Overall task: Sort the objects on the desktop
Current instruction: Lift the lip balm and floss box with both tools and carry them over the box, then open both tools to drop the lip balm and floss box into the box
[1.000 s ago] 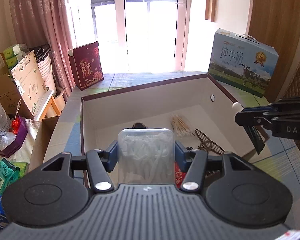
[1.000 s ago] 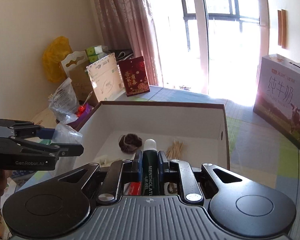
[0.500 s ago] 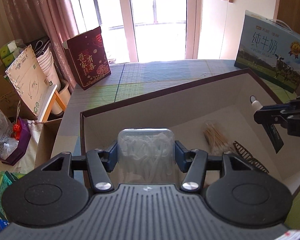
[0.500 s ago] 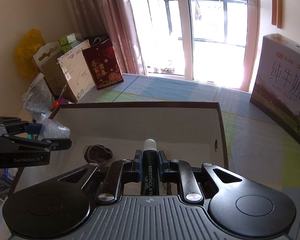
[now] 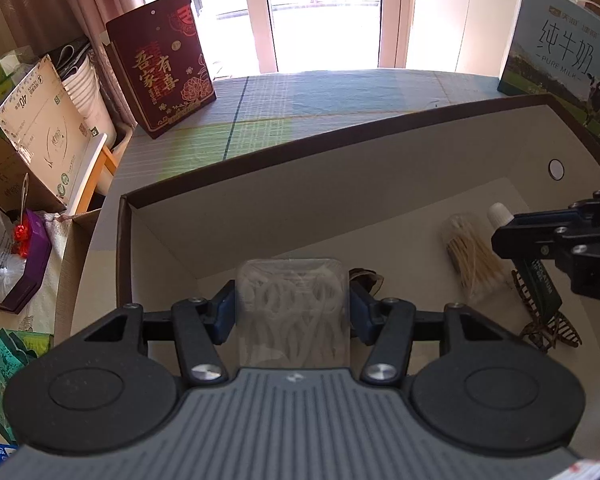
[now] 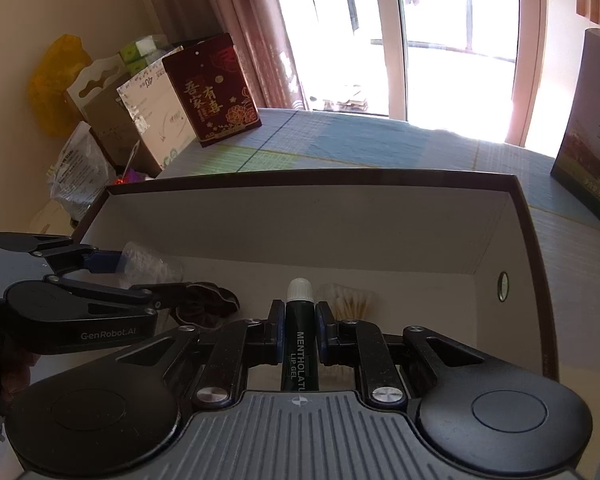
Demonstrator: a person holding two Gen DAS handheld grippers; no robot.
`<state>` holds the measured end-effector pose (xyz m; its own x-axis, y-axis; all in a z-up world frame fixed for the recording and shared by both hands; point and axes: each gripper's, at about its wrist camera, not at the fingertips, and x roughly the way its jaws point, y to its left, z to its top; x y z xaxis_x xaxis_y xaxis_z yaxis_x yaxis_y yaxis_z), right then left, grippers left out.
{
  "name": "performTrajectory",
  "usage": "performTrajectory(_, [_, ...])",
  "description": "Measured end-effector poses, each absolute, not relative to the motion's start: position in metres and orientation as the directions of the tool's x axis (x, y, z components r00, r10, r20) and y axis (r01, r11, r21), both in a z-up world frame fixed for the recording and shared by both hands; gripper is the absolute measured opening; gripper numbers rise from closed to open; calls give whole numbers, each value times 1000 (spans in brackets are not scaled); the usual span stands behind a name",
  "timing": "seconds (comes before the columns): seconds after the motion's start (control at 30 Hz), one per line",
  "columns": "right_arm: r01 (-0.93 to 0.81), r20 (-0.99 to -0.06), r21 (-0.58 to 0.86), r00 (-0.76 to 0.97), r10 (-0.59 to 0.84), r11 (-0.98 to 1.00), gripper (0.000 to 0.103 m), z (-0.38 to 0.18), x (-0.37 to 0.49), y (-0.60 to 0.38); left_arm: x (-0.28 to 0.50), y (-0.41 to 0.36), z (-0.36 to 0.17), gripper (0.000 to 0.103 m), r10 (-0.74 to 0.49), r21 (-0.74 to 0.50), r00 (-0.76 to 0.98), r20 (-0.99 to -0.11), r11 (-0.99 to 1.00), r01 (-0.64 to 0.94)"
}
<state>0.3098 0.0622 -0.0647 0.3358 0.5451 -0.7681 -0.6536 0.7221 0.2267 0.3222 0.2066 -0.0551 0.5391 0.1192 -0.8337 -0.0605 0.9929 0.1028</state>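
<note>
**Both grippers loaded over the box**

Sunlit window and a blue-green mat (image 5: 340, 92) lie behind our work; on the mat sits a shallow box (image 5: 260, 200) with dark rim and pale, matte card walls; a red gift bag (image 5: 160, 64) stands at 11 o'clock beyond it, a milk carton (image 5: 564, 60) at 1 o'clock.

Our left gripper (image 5: 292, 304) has its jaws partly closed on a clear, rounded plastic case (image 5: 292, 308) full of white, looped picks; our right gripper (image 6: 298, 332) is nearly closed on a slim dark lip gel (image 6: 300, 340) with a white ribbed cap; both hang above the box floor.

Sorting looks well along, we judge; already in the box lie a bundle of pale cotton swabs (image 5: 472, 256) at 2 o'clock in the left view, a brown toothed hair clip (image 5: 548, 328) at 3 o'clock, and a dark, crumpled scrunchie (image 6: 208, 300), soft-looking; left to do, at least, is lowering and letting go of the case and the gel; whether more waits outside we cannot tell.
</note>
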Motion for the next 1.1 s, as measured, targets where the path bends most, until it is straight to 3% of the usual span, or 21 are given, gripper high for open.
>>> performTrajectory(0.67, [-651, -763, 288, 287, 580, 702, 13, -73, 315, 71, 326, 209, -52, 55, 120, 107, 566, -816, 993, -56])
performTrajectory(0.73, [-651, -762, 283, 294, 578, 705, 18, -72, 313, 71, 324, 209, -51, 55, 117, 102, 567, -815, 993, -58])
performTrajectory(0.8, [-653, -760, 275, 301, 575, 705, 36, -71, 312, 70, 322, 208, -49, 56, 115, 99, 571, -813, 993, -60])
performTrajectory(0.87, [-658, -761, 262, 310, 571, 706, 43, -69, 309, 68, 320, 207, -47, 62, 119, 103, 575, -809, 993, -62])
performTrajectory(1.03, [-676, -772, 231, 310, 555, 699, 54, -65, 301, 62, 314, 207, -42, 65, 124, 102, 584, -803, 992, -69])
performTrajectory(1.1, [-690, -774, 215, 311, 551, 691, 66, -63, 295, 60, 312, 207, -40, 67, 121, 95, 585, -802, 993, -74])
